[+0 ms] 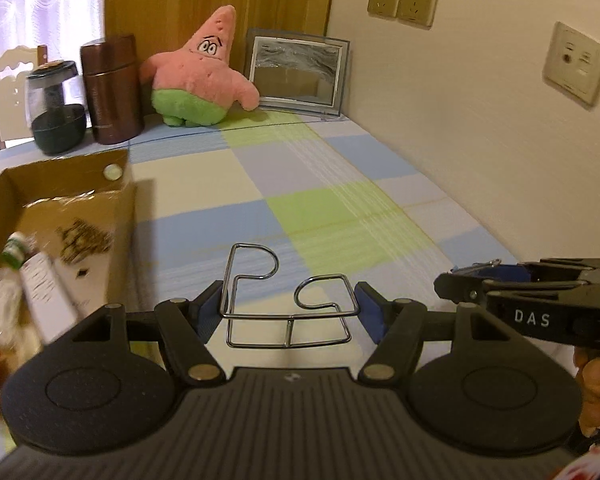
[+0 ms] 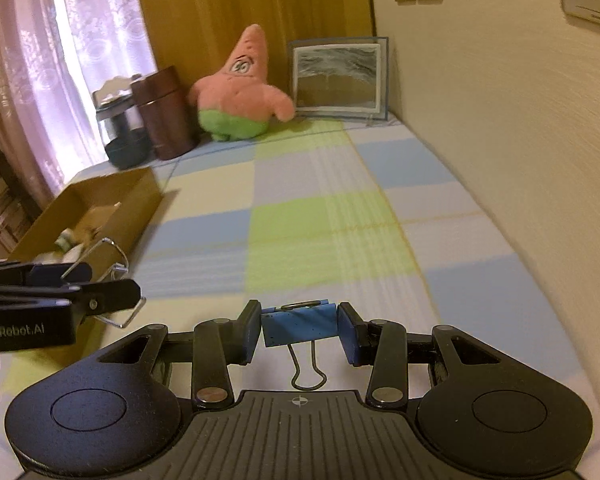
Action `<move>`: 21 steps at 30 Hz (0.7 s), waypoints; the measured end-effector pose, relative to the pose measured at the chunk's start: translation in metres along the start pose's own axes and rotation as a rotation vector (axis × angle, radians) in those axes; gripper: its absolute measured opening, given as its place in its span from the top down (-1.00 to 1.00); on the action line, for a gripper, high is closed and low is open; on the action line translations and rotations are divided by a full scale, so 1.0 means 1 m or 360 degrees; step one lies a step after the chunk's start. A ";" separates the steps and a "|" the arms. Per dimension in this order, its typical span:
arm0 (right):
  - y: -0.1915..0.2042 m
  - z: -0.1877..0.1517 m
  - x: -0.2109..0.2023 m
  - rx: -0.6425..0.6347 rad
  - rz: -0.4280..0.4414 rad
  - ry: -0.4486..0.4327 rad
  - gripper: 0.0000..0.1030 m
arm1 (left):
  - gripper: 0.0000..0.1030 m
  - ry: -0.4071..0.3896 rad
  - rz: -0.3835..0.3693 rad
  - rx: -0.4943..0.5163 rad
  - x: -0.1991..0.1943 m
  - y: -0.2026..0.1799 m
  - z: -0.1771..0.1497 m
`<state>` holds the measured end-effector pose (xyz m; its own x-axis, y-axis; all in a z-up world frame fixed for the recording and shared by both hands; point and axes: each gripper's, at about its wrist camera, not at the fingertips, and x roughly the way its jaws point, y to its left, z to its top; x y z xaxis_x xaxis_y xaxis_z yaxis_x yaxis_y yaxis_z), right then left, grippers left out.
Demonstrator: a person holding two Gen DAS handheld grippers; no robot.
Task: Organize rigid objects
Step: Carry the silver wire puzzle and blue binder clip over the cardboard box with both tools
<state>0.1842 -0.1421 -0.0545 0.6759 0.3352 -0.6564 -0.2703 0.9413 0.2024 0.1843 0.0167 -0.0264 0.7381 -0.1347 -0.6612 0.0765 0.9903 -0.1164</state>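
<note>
The left tongs (image 1: 290, 314) gripped a wire rack (image 1: 288, 304) above the checked desk (image 1: 340, 200), beside the box (image 1: 60, 200). The right tongs (image 2: 300, 330) squeezed a blue clip (image 2: 300, 326) nearby.

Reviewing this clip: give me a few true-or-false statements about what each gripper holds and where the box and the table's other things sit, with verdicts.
1. The left gripper grips a bent chrome wire holder. True.
2. The right gripper is empty. False: it is shut on a blue binder clip with wire handles.
3. The open brown cardboard box already holds items. True: a small green-capped bottle and other packages lie inside.
4. The pink star-shaped plush toy lies in the box. False: it stands at the far end of the checked tablecloth, beside a framed picture.
</note>
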 end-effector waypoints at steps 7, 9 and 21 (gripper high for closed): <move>0.030 -0.031 -0.039 -0.0007 0.0026 0.0040 0.26 | -0.26 -0.0001 0.0022 -0.0006 -0.060 0.012 -0.027; 0.042 -0.038 -0.051 -0.0037 0.0037 0.0043 0.26 | -0.26 -0.0004 0.0032 0.0008 -0.076 0.015 -0.034; 0.117 -0.053 -0.083 -0.0147 0.0210 0.0022 0.26 | -0.26 -0.0033 0.0140 -0.0049 -0.147 0.052 -0.064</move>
<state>0.0604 -0.0623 -0.0150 0.6209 0.4547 -0.6386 -0.4188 0.8810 0.2201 0.0375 0.0858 0.0172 0.7548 -0.0461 -0.6543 -0.0098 0.9966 -0.0816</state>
